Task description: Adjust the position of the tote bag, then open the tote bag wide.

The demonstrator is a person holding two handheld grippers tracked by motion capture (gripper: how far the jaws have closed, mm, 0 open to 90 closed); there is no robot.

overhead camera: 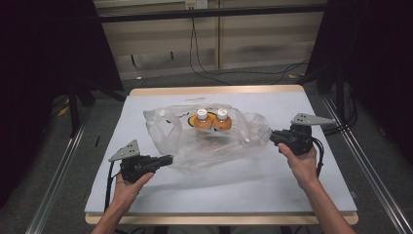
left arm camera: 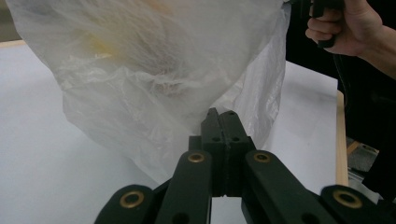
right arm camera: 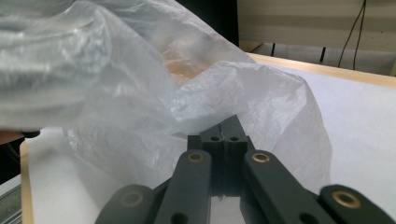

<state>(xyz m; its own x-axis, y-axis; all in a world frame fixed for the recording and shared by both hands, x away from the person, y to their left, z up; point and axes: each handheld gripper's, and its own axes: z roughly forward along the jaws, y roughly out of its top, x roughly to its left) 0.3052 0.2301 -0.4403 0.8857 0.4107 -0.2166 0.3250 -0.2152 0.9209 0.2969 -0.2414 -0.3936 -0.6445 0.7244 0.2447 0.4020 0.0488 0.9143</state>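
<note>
High view: a clear plastic bag [overhead camera: 209,139] lies crumpled across the middle of the bench [overhead camera: 302,195], and two bottles [overhead camera: 212,120] with white caps and orange contents sit side by side near its far edge. They look to be inside the bag or wrapped in its folds, though I cannot tell whether they stand or lie. The person's left hand-held gripper [overhead camera: 168,159] is at the near left corner of the bag, and the right hand-held gripper [overhead camera: 272,137] is at the bag's right edge.

In the left gripper view the jaws are pressed together with the bag's film running down into them, so this one looks closed on the plastic. In the right gripper view the jaws are likewise together, with a fold of the bag meeting their tips; it looks clamped on the film too.

As I judge it, the work is handling the bag with the bottles in it. Both sides are already gripped and the bottles are in place. The bag rests slack on the bench, its handles loose at the upper left, so lifting, gathering or closing it is yet to be done. I would put this at an early stage.
</note>
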